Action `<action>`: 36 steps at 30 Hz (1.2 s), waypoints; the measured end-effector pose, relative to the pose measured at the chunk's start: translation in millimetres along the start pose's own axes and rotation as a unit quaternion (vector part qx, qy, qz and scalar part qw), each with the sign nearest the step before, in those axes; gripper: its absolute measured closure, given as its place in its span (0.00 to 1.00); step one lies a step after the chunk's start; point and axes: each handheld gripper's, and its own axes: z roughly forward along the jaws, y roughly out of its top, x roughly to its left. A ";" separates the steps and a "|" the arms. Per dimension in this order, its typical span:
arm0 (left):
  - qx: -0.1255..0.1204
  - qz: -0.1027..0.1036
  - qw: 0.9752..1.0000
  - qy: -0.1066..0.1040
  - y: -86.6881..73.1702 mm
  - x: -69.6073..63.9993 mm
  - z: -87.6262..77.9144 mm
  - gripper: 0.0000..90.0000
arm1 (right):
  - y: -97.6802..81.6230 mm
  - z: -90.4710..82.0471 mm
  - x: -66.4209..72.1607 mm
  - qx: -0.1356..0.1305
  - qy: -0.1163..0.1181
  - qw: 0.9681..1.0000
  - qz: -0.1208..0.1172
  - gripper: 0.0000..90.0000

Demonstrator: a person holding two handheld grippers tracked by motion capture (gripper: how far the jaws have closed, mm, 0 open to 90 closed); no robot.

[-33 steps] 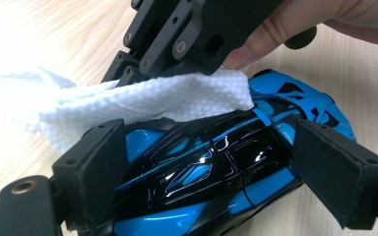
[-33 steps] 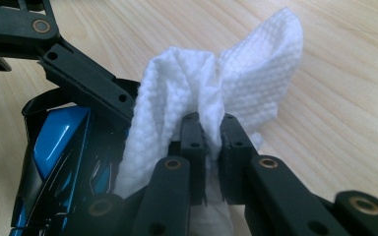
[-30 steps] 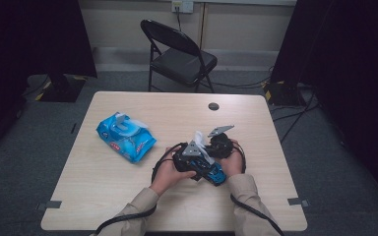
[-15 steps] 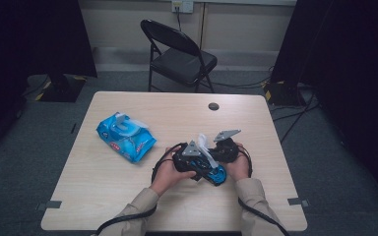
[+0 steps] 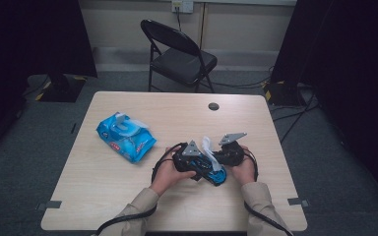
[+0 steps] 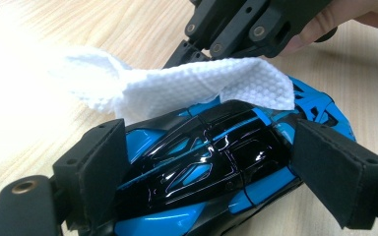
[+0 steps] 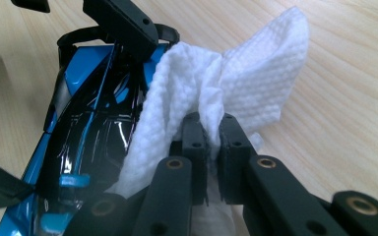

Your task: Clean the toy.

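Filling the middle of the high view, a pale wooden table point(image 5: 128, 196) carries everything, with a black folding chair point(image 5: 179, 56) beyond its far edge at the upper centre of the frame. A blue wipes packet point(image 5: 126, 136) lies left of centre on the tabletop, well apart from the hands. Right of centre and toward the lower edge, a blue and black toy car point(image 6: 211, 167) lies between the two grippers. The left gripper point(image 6: 226, 162) has its padded jaws set wide, clamped on the car's two sides. The right gripper point(image 7: 210, 142) has its jaws together, pinching a white wipe point(image 7: 226, 83); the cloth drapes over the car's glossy top, touching it. A small dark round grommet point(image 5: 213, 106) sits in the tabletop toward the far edge.
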 end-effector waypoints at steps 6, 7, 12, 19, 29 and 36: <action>0.000 -0.002 1.000 0.000 0.2 -0.2 0.2 0.16 | -5.1 -5.8 -0.2 0.001 0.000 1.000 0.001 0.94; 0.001 0.001 1.000 0.000 0.1 0.0 0.0 0.16 | -5.9 -6.5 -0.3 0.000 0.000 1.000 0.001 0.94; 0.001 0.001 1.000 -0.001 0.3 -0.6 -0.1 0.16 | -10.2 -10.3 -0.4 -0.003 0.000 1.000 0.007 0.94; 0.000 0.002 1.000 -0.004 1.2 -1.8 0.5 0.17 | -15.7 -14.7 -0.7 -0.009 0.000 1.000 0.012 0.94; 0.007 0.005 1.000 -0.005 2.1 -1.7 0.1 0.18 | -21.4 -21.6 -0.5 -0.007 -0.003 1.000 0.020 0.94; 0.007 0.004 1.000 -0.004 1.8 -1.0 -0.4 0.18 | -28.2 -28.4 -0.9 -0.009 -0.001 1.000 0.022 0.94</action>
